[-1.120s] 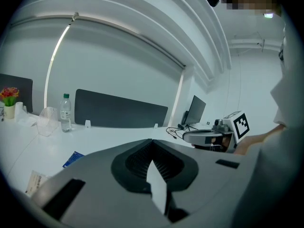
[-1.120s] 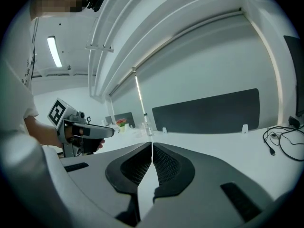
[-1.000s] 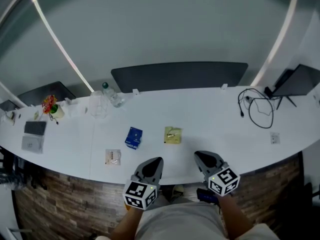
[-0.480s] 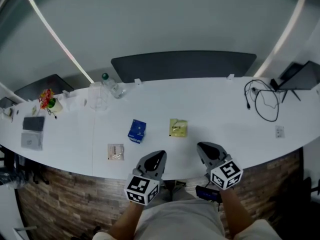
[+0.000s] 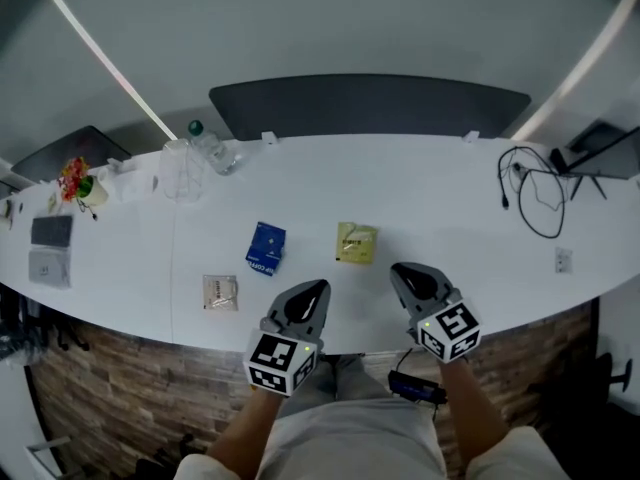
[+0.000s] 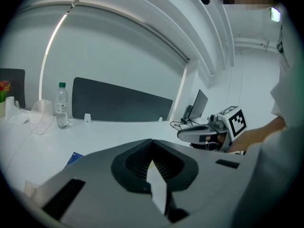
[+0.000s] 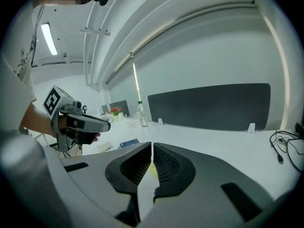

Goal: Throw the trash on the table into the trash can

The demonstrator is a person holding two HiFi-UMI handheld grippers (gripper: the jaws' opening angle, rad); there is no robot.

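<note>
Head view: closed, empty left tongs [image 5: 311, 291] and right tongs [image 5: 405, 274] edge closer to the yellow packet [image 5: 355, 242] on the table [image 5: 440, 193]; nothing binned yet.

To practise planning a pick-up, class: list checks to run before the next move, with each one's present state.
1. Trash visible on table: blue packet, yellow packet, beige packet: ok.
2. Left gripper fingers apart for grasping: not ok, shut.
3. Right gripper fingers apart: not ok, shut.
4. Both grippers empty: ok.
5. Trash can located: cannot tell, outside every view.
</note>
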